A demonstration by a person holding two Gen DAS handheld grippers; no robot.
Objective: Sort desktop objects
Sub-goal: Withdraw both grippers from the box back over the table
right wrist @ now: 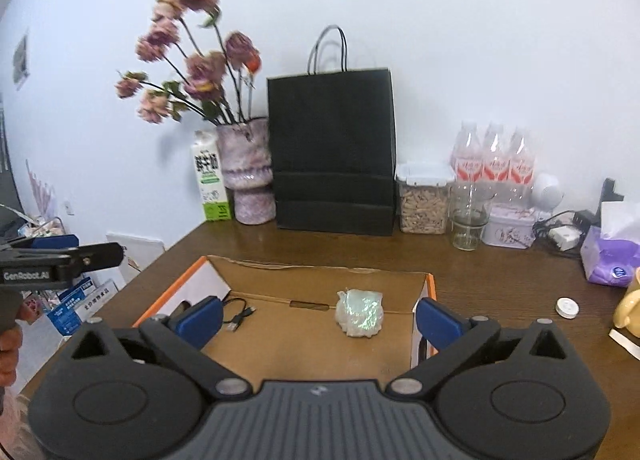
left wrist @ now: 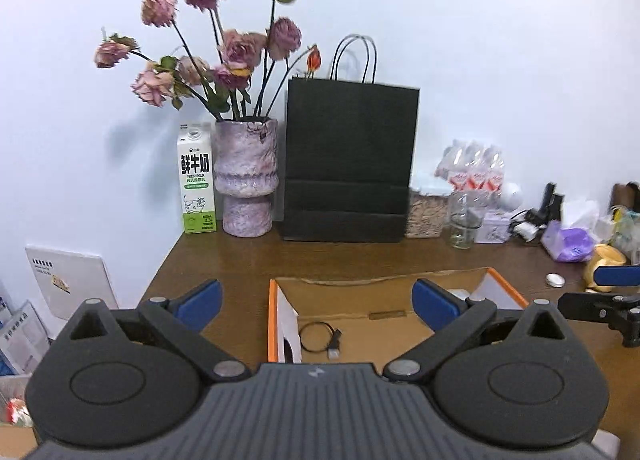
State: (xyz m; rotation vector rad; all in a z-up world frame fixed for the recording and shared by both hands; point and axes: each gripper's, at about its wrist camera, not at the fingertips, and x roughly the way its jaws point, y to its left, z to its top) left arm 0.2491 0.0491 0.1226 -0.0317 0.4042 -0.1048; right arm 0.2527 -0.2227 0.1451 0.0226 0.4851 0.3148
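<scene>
Here, my left gripper (left wrist: 317,302) stood with its jaws fully spread and nothing between them, raised above the near edge of the cardboard box (right wrist: 430,288). My right gripper (right wrist: 318,318) was likewise released and empty. The box lay flat and open on the brown desk (right wrist: 500,272). Inside it, a coiled black cable (left wrist: 320,336) rested near the left wall, and a crumpled shiny wrapper (right wrist: 360,312) sat near the middle of the floor, well apart from the cable. On the desk right of the box lay a small white round disc (right wrist: 567,306). A black paper bag (right wrist: 332,151) stood against the wall behind, beside a flower vase (right wrist: 250,171).
</scene>
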